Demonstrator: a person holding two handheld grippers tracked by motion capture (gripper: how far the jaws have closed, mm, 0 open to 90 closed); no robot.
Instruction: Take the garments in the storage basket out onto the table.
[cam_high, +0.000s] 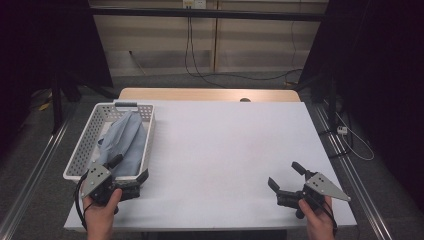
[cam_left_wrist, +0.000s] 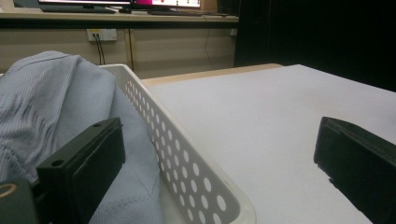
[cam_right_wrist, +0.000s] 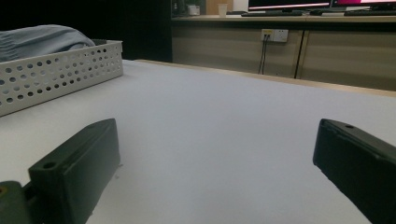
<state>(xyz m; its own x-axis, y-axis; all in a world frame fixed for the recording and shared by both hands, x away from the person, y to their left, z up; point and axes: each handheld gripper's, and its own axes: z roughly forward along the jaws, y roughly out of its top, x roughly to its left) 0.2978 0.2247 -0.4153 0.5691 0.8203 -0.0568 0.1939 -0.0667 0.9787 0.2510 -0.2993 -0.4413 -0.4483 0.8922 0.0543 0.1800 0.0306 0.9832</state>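
Currently left gripper (cam_high: 129, 170) has jaws wide apart astride the near right rim of the basket (cam_high: 90, 137), holding nothing; blue cloth (cam_high: 125, 142) lies inside, far-left of it. Right gripper (cam_high: 286, 176) is likewise spread and empty over the near right of the table (cam_high: 225, 150).

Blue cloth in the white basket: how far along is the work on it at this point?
Nothing looks done: the blue cloth lies bunched inside the white basket, and the white table bears no garment. In hand: the left gripper sits open at the basket's near end, one jaw over the cloth, one outside the wall, gripping nothing. The right gripper rests open, apart from it. Left, probably: grasping the cloth and lifting it out.
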